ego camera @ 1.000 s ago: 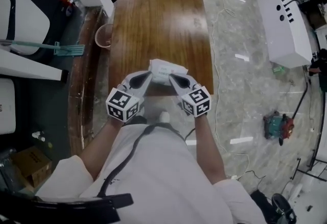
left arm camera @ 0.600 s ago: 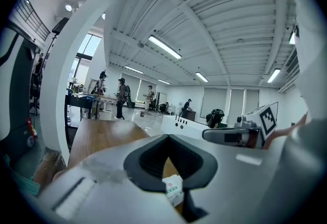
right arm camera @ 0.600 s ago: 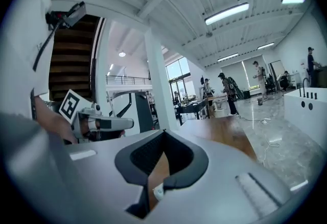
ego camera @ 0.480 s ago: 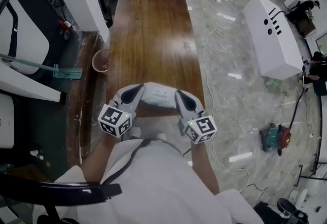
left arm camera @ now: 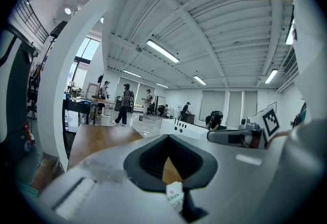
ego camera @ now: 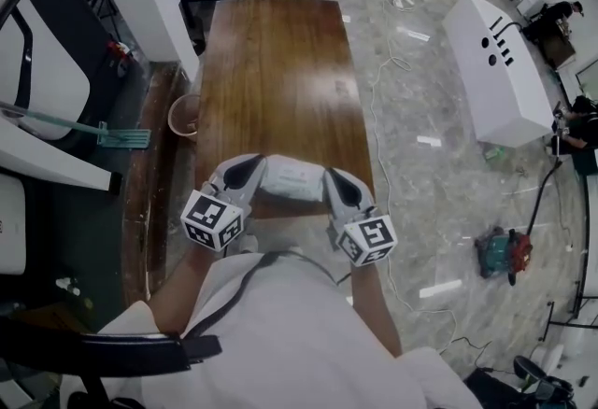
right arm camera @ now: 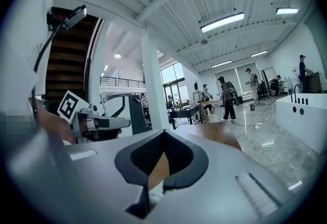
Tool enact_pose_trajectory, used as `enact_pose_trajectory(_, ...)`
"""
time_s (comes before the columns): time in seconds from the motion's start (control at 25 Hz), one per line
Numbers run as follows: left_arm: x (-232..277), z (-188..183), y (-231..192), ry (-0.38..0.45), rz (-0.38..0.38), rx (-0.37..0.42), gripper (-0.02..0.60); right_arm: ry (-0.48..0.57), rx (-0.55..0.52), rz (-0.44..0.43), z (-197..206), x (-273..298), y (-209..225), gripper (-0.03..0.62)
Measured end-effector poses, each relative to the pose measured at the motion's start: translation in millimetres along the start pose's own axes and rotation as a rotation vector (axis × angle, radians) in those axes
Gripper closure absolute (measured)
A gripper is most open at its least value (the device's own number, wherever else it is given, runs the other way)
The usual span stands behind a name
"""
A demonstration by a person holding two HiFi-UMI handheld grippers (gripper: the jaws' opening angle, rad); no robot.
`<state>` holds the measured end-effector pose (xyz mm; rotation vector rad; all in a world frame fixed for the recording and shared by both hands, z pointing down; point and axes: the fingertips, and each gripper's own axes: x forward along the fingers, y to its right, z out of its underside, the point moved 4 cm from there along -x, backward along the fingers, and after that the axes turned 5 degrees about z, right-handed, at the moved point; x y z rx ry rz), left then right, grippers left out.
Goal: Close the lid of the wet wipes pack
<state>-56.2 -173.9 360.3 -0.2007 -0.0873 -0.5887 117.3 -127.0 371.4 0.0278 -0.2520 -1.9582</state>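
Note:
The white wet wipes pack (ego camera: 292, 180) hangs between my two grippers, over the near end of the wooden table (ego camera: 271, 71). My left gripper (ego camera: 263, 173) is shut on the pack's left end and my right gripper (ego camera: 324, 179) on its right end. In the left gripper view the jaws (left arm camera: 176, 203) are together, with a white printed edge of the pack (left arm camera: 174, 193) pinched between them. The right gripper view shows its jaws (right arm camera: 149, 198) together too, with a sliver of the pack (right arm camera: 156, 195) caught low in them. The lid's state cannot be made out.
A pink bucket (ego camera: 184, 115) and a teal mop (ego camera: 110, 135) lie on the floor left of the table. To the right are a long white cabinet (ego camera: 495, 71), cables and a green and red tool (ego camera: 505, 249). People walk at the far end of the hall (left arm camera: 124, 105).
Both grippers lifted the pack off the table and drew it toward the near edge. In the last half second they have hardly moved.

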Motion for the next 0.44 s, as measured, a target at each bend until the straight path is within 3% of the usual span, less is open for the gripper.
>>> enact_pose_trajectory(0.44,5.9,6.2,-7.8,-0.010,-0.003,-0.005,0.578,-0.008,0.007,0.012,3.6,6.2,4.2,0.586)
